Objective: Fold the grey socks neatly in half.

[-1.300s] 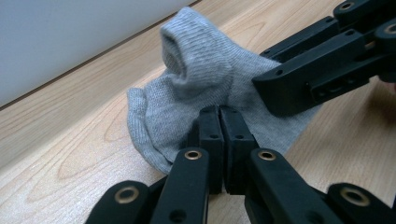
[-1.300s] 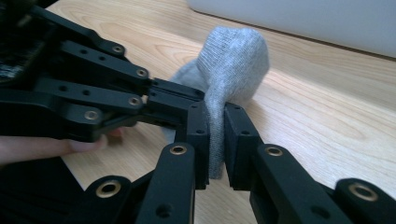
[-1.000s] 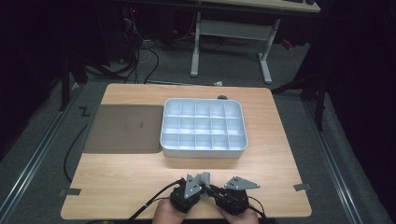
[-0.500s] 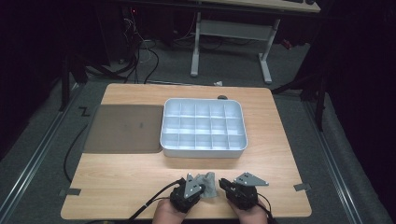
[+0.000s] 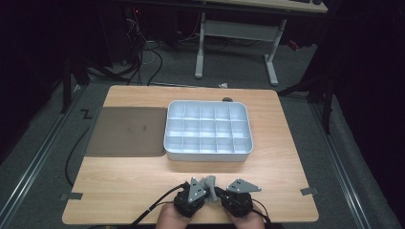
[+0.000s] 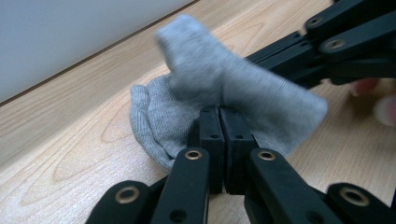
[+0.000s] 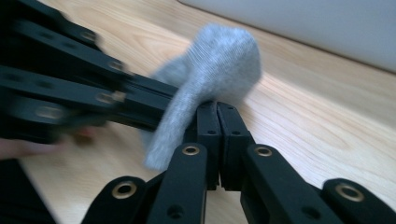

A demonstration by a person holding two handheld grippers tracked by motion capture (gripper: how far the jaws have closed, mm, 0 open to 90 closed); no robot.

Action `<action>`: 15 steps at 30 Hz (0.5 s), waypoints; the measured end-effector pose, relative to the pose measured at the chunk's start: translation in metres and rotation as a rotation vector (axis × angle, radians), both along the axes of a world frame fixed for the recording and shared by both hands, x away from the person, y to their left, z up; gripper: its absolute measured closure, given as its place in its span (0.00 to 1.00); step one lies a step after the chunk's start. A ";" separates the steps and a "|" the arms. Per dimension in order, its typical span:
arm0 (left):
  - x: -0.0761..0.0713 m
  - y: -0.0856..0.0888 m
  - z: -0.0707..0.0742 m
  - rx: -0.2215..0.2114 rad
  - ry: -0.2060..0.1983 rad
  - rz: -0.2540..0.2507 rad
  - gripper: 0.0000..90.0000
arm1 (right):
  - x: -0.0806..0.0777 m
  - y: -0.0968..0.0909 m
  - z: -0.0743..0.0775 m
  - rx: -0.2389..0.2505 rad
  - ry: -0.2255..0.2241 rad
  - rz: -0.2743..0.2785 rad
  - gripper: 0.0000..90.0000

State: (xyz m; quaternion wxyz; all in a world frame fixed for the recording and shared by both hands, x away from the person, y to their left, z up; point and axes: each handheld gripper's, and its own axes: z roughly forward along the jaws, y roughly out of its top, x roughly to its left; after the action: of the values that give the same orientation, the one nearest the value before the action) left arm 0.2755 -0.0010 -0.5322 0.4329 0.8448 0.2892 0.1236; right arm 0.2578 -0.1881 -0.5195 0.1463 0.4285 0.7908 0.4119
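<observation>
- Grey sock (image 6: 196,93) at the table's (image 5: 119,191) near edge, between both grippers, lifted off the wood.
- Left gripper (image 6: 219,116) clenched on the sock's fabric.
- Right gripper (image 7: 217,112) just been closing, now pinched on the sock too.
- Grey compartment tray (image 5: 208,155) well beyond, beside a dark mat (image 5: 124,131).
- No readable writing or brand anywhere.

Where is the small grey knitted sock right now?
High view: the grey knitted sock hangs pinched between left gripper and right gripper, at the wooden table's near edge, before the compartment tray.
</observation>
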 end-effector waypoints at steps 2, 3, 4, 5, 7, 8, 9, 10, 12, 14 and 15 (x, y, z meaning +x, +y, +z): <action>0.000 0.000 0.000 -0.004 0.006 0.000 0.99 | -0.004 0.004 0.004 0.000 -0.029 0.013 1.00; 0.000 0.000 0.000 -0.003 0.005 0.000 0.99 | -0.006 0.004 0.006 0.009 -0.034 0.020 1.00; 0.000 0.000 0.000 -0.003 0.005 0.000 0.99 | -0.006 0.004 0.006 0.009 -0.034 0.020 1.00; 0.000 0.000 0.000 -0.003 0.004 -0.001 0.99 | -0.006 0.004 0.005 0.011 -0.032 0.016 1.00; 0.001 0.001 0.000 -0.008 0.006 -0.002 0.99 | -0.005 0.003 0.004 0.007 -0.032 0.009 1.00; 0.001 0.001 0.000 -0.013 0.009 -0.004 0.98 | -0.004 0.002 0.003 0.008 -0.028 0.004 1.00; 0.002 0.003 0.000 -0.028 0.017 -0.005 0.96 | -0.003 0.001 0.002 0.007 -0.025 -0.005 1.00; 0.002 0.003 0.000 -0.028 0.017 -0.005 0.95 | -0.003 0.000 0.002 0.003 -0.025 -0.007 1.00; 0.003 0.005 0.001 -0.048 0.023 -0.006 0.93 | -0.003 -0.001 0.001 0.006 -0.023 -0.012 1.00; 0.003 0.008 0.001 -0.071 0.020 -0.005 0.91 | -0.002 -0.003 0.000 0.002 -0.021 -0.019 0.99; 0.003 0.009 0.001 -0.077 0.018 -0.005 0.91 | -0.001 -0.003 -0.001 0.001 -0.021 -0.023 0.99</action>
State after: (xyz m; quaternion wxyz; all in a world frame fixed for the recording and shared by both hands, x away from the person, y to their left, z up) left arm 0.2787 0.0076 -0.5314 0.4629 0.8292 0.2956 0.1037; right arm 0.2563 -0.1911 -0.5203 0.1589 0.4332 0.7842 0.4149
